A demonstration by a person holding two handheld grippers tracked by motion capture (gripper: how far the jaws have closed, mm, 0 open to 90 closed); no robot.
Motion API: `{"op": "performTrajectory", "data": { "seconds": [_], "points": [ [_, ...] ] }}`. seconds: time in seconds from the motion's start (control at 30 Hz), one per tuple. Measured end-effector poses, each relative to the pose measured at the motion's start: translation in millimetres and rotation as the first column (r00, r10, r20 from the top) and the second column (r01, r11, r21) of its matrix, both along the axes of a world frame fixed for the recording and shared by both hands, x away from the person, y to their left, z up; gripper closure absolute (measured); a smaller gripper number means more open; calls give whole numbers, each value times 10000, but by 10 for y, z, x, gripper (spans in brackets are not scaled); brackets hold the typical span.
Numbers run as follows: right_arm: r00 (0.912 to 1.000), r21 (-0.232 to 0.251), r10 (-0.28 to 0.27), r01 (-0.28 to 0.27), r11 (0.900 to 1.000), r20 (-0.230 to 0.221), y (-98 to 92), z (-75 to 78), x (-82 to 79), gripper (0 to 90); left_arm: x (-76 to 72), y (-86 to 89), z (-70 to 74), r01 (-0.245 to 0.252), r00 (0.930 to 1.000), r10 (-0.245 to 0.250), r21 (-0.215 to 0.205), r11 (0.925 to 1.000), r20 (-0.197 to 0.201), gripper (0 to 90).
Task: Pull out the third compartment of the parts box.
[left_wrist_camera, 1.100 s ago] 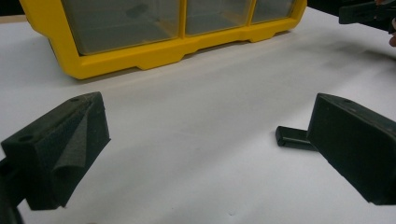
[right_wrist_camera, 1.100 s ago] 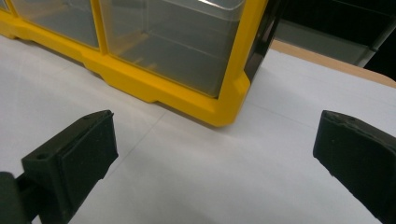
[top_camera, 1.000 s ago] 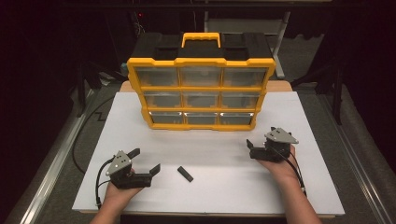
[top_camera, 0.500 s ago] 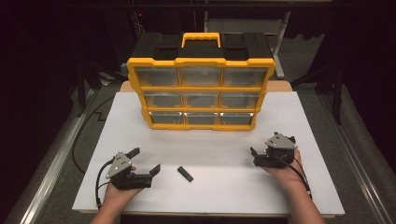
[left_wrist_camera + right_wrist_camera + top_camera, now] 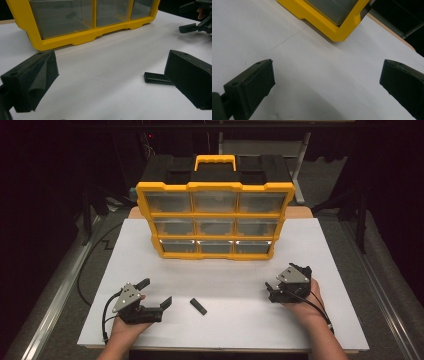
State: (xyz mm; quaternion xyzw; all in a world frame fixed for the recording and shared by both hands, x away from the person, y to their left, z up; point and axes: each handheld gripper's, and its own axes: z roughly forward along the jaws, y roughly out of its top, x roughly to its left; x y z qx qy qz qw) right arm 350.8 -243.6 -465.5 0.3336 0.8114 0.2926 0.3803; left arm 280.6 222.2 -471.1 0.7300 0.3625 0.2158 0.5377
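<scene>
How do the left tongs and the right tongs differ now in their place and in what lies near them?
The left tongs rest near the table's front edge; the right tongs sit farther back, closer to the yellow organizer. The small black piece lies just beside the left tongs, well apart from the right tongs. Both are open and hold nothing.

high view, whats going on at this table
A person holds a gripper in each hand over a white table. The left gripper is open beside a small black bar lying flat, not touching it. The right gripper, also open, rests farther right. A yellow drawer organizer stands upright behind them, untouched.
</scene>
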Motion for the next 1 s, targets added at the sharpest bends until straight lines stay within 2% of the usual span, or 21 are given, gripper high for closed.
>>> {"op": "performTrajectory", "data": {
  "seconds": [0.1,0.13,0.2,0.3,0.33,0.37,0.4,0.5,0.6,0.63,0.67,0.73,0.77,0.8,0.9,0.93,0.97,1.0],
  "points": [
    [10000,-151,16,-16,9999,12,18,1,-11,0,0,1,0,3,10000,-3,-2,10000,-17,3],
    [9998,-484,63,-55,9988,162,36,11,-20,0,1,1,-1,5,10000,-5,-9,10000,-25,3],
    [9994,-740,174,-151,9971,303,55,21,-30,0,2,0,-1,2,10000,-2,-16,10000,-23,3],
    [9993,-797,167,-140,9967,323,81,26,-48,0,2,1,-2,-2,10000,1,-25,10000,-33,3],
    [9982,-1116,347,-290,9933,498,99,34,-55,0,1,2,-3,17,10000,-17,-43,10000,-35,3],
    [9982,-1116,347,-290,9933,498,99,34,-55,0,1,2,-3,17,10000,-17,-43,10000,-35,3],
    [9975,-1367,443,-364,9899,552,119,41,-67,0,-2,3,-3,10,10000,-10,-50,10000,-33,3],
    [9969,-1462,507,-414,9884,605,137,44,-79,0,-1,1,-2,5,10000,-5,-84,10000,-47,3],
    [9944,-1991,706,-536,9785,793,170,64,-104,0,0,-7,-7,14,10000,-14,-31,10000,-70,3],
    [9944,-1991,706,-536,9785,793,170,64,-104,0,1,-9,-9,21,10000,-22,-13,10000,-88,3],
    [9932,-2246,804,-597,9726,842,188,67,-116,0,0,-9,-9,8,10000,-7,32,10000,-78,3],
    [9930,-2310,820,-603,9711,856,199,66,-123,0,-1,-8,-8,-5,10000,5,33,10000,-60,3],
    [9919,-2548,898,-643,9648,896,218,65,-133,0,-3,-3,-5,-49,10000,50,56,10000,-39,3],
    [9920,-2567,896,-640,9644,893,231,60,-140,0,-3,-1,-5,-61,10000,61,69,10000,-40,3],
    [9886,-2893,1147,-823,9537,971,254,73,-153,0,-3,-2,-5,-106,9999,107,65,9999,-39,3],
    [9890,-2808,1111,-799,9564,972,269,72,-164,0,-3,-3,-6,-120,9999,120,72,9999,-37,3],
    [9891,-2889,1111,-788,9541,969,275,76,-168,0,-2,-4,-6,-135,9999,136,78,9999,-44,3],
    [9881,-3073,1175,-819,9481,993,280,85,-172,0,-1,-5,-7,-128,9999,128,99,9999,-53,3]
  ]
}}
